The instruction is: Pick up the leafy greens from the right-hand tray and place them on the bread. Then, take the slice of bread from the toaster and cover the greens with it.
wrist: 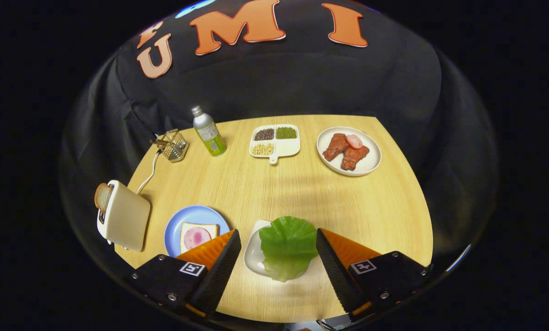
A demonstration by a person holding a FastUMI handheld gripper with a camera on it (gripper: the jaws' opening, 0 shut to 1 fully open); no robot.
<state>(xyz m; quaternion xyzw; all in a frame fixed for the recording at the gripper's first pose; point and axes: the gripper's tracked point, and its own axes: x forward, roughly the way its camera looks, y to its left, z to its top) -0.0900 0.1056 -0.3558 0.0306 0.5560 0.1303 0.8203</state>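
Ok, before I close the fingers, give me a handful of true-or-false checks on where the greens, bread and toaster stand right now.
1. The green leafy lettuce lies on a small white tray between the open fingers. True.
2. The fingers already press on the lettuce. False: both stand apart from it, one on each side.
3. The round blue plate holds a bread slice topped with a pink round of meat. True.
4. The cream toaster is empty. False: a browned bread slice sticks out of it.
5. The lettuce already covers the bread on the blue plate. False: it is on its tray, beside that plate.
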